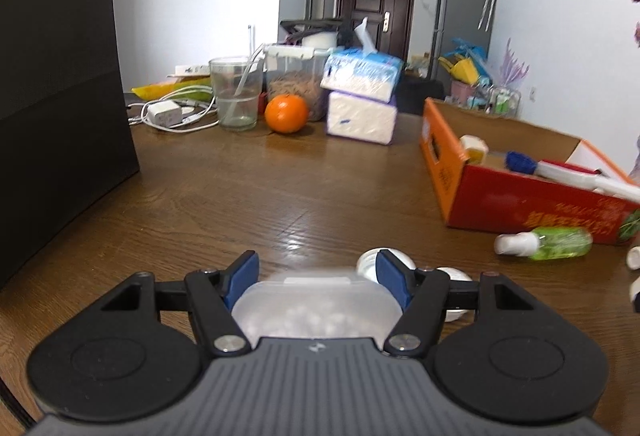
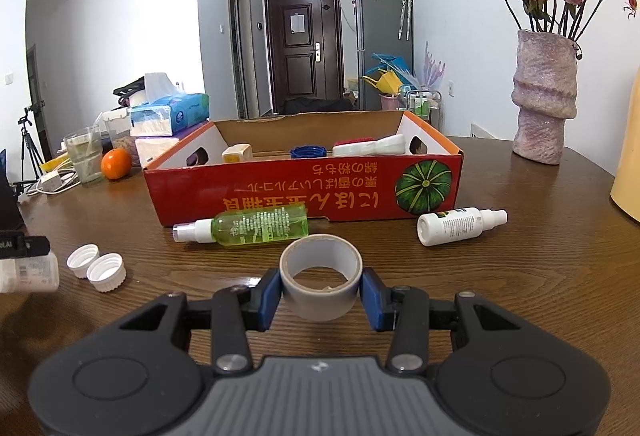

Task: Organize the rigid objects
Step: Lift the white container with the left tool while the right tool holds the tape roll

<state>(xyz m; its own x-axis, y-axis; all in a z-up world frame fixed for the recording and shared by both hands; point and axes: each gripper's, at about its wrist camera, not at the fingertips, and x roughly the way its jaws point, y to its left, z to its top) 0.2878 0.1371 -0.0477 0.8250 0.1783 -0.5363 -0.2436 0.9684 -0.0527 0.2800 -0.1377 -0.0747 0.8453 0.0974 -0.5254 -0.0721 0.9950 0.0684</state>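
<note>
Tape [image 2: 320,276] sits clamped between the blue pads of the right gripper [image 2: 320,294], its open core facing up and the jaws narrowed onto its outer wall, a hold that likely keeps the roll from swinging on the way to the red cardboard box [image 2: 304,187] at twelve o'clock. That box lies with its open top up and already holds a small yellow-capped jar [image 2: 237,152], a blue lid [image 2: 307,151] and a red-and-white brush [image 2: 370,147], so it reads as the collecting place. Just in front of its near wall lie a green spray bottle [image 2: 256,227] at eleven o'clock and a white spray bottle [image 2: 460,224] at two o'clock, both on their sides and apart from the box. Two white caps [image 2: 96,267] rest at nine o'clock on the wooden table [image 2: 520,276]. From the left wrist view, the left gripper [image 1: 316,278] has its jaws set about halfway and closed on a frosted plastic case [image 1: 316,306] with white pieces inside; the pads bear on its short ends, probably because those give flat, firm faces. For that hand the box lies at two o'clock, well apart.
</note>
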